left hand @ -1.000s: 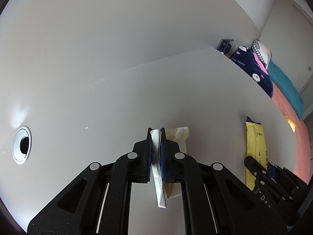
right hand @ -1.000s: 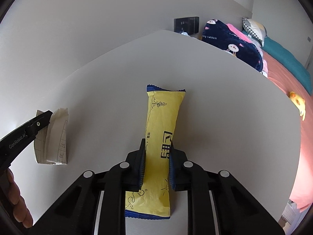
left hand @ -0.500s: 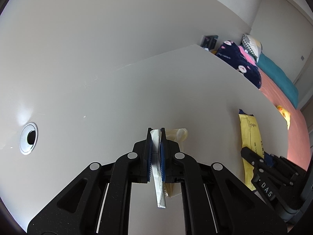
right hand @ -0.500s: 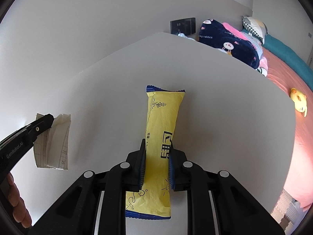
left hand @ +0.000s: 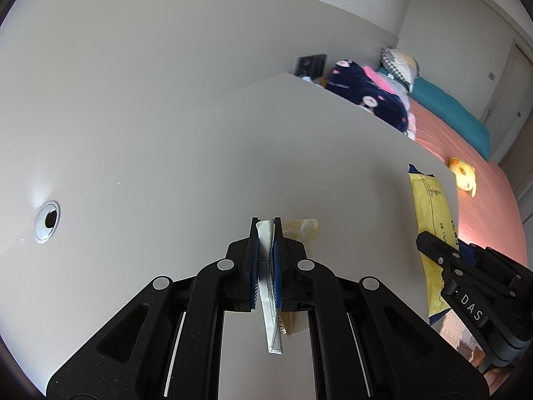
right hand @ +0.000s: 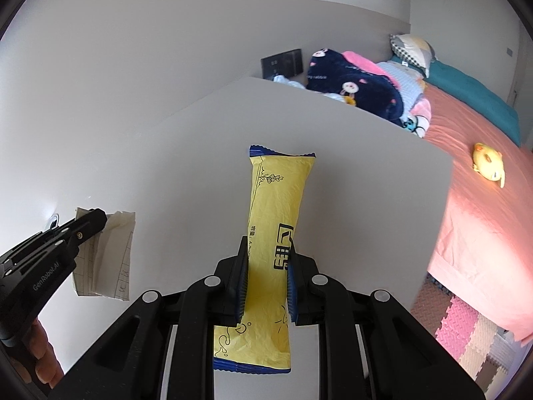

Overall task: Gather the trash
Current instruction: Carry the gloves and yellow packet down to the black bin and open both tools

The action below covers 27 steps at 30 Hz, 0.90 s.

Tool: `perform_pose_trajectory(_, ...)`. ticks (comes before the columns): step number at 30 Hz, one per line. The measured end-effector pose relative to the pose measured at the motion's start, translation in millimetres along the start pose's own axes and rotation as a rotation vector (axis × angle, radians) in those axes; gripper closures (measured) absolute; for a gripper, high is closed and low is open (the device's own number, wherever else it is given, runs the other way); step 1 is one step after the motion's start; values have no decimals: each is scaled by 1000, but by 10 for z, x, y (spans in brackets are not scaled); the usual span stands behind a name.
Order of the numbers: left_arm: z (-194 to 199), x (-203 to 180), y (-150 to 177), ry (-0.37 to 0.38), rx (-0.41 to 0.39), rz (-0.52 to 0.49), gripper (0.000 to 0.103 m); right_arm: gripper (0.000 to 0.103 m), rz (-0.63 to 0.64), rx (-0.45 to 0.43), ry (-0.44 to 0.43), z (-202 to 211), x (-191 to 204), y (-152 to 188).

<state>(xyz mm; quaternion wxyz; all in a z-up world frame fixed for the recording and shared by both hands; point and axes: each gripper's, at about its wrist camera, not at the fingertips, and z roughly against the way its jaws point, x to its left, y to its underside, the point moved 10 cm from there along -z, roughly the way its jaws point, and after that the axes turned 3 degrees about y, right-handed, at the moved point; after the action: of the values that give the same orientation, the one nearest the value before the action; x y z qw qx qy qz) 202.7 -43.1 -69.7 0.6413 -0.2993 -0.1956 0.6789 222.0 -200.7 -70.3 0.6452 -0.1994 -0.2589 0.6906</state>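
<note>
Your left hand-held gripper [left hand: 266,233] is clamped on a folded paper scrap [left hand: 270,313], its blue pads pressed flat against it; the scrap hangs clear above the white tabletop [left hand: 200,166]. Something pale yellow sits just behind it between the fingers, perhaps a second crumpled piece, though the view is too tight to be sure. Your right hand-held gripper [right hand: 266,243] is closed on the yellow snack wrapper [right hand: 276,200], gripping it across the lower middle, with the blue-edged top pointing away from you.

Compared with a second ago, neither grip has changed: the same paper and the same wrapper sit in the same place between the fingers. What has shifted is your aim. Both cameras now look further right, so more of the bed [right hand: 466,200] with its pink sheet shows, along with the yellow plush toy [right hand: 488,163] and the foam floor mats [right hand: 466,330]. The cable grommet [left hand: 47,221] in the tabletop has slid lower in the left view.
</note>
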Motion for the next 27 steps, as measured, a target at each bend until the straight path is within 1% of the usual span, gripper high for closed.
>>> perform_pose_trajectory(5,75,-232,69,25,-2,-28,97,83,-25,-14,11,164,-204,100)
perform_pose_trajectory(10,123,-547,152,52,1,-74,97,83,-57,-32,28,333,-443,200)
perform_pose_trajectory(27,266,-1481,471,138,2,-204,97,83,-172,-75,119,834,-1350,604)
